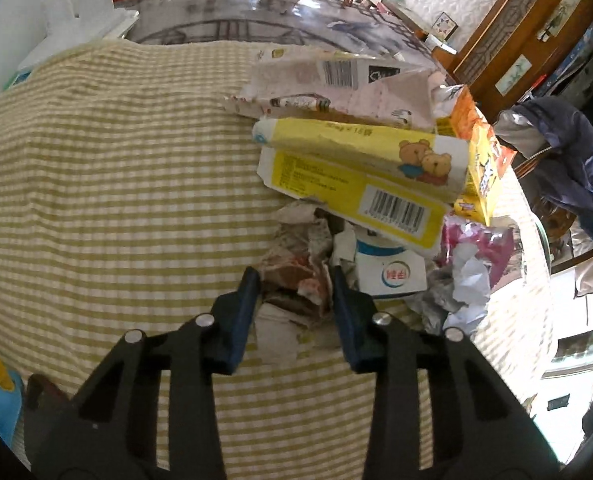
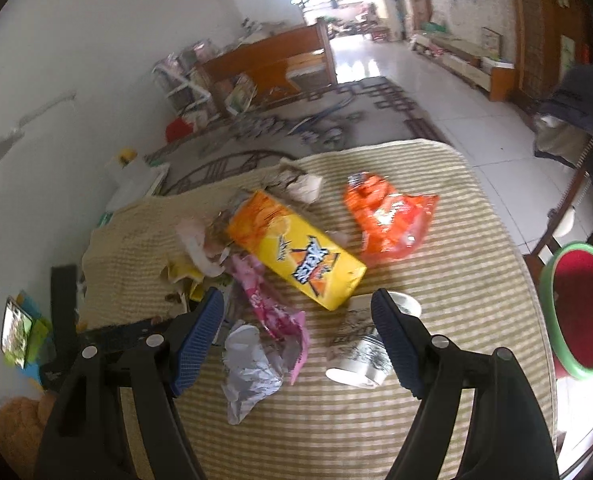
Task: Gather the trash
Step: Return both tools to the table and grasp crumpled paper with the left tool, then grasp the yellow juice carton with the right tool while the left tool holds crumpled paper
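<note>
Left wrist view: the left gripper (image 1: 294,280) is clamped on a crumpled, red-stained wad of paper (image 1: 296,268) at the near edge of the trash heap on the yellow-striped tablecloth (image 1: 116,180). The wad is best lifted straight up — the torn yellow carton with the barcode (image 1: 356,192) overhangs it. The right gripper (image 2: 296,320) hangs wide open, empty, above a pink foil wrapper (image 2: 272,312) — well placed to follow.

Tablecloth (image 1: 116,168) green-white striped; chip box (image 2: 296,250) yellow-orange; snack bag (image 2: 388,220) orange; wrapper (image 2: 276,312) pink.
</note>
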Demonstrator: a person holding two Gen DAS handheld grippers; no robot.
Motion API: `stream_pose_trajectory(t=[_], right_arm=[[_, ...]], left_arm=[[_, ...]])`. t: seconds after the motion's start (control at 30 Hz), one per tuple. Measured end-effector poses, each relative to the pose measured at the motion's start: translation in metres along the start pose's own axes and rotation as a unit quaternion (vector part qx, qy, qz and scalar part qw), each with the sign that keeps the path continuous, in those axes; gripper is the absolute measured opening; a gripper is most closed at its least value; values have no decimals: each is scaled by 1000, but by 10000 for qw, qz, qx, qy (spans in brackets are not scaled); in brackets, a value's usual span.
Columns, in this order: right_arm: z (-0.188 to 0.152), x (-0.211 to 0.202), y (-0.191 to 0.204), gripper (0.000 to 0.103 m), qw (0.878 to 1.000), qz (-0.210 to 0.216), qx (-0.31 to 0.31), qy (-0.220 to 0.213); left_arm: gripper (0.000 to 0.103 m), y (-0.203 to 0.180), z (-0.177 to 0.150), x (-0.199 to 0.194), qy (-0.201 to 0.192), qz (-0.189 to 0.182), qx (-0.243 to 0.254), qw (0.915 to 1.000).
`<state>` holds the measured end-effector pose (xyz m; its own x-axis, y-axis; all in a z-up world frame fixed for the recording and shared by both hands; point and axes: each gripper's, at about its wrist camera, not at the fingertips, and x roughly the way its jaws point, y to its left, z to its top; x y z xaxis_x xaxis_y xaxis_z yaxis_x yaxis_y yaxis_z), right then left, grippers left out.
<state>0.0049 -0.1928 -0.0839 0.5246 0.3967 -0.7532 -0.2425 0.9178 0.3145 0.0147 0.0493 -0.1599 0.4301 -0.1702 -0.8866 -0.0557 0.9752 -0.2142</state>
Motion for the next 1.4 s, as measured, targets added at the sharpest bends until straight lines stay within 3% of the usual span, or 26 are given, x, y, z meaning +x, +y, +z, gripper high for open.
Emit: stream_pose_trajectory(t=[0.3,0.5,0.6,0.67,0.73,0.83,1.2,1.4], right_arm=[[27,74,11,77,9941,-382,-862,535],[27,114,19,88,9867,-396,-1280,917],[24,126,24,89,9809,-630,-1564,970],[24,129,25,82,9789,-754,-1641,952],[25,128,23,72,9791,-741,-1639,949],[25,120,21,66,9819,-583,-1580,864],[37,41,20,65,9959,-17,-906,40],[20,-3,25,65,9965,17,-744,-368]], left_arm=[[35,9,-3,-3,8,80,-8,10000],[36,8,-5,-5,22,51,-52,10000],[36,9,-9,-5,37,43,-68,10000],[36,8,-11,-6,35,42,-87,9999],[36,7,-12,-6,18,62,-93,9999],[36,7,-11,-5,18,81,-84,9999],[37,4,-11,-5,0,135,-57,9999],[35,4,-7,-25,-458,269,-180,9984]])
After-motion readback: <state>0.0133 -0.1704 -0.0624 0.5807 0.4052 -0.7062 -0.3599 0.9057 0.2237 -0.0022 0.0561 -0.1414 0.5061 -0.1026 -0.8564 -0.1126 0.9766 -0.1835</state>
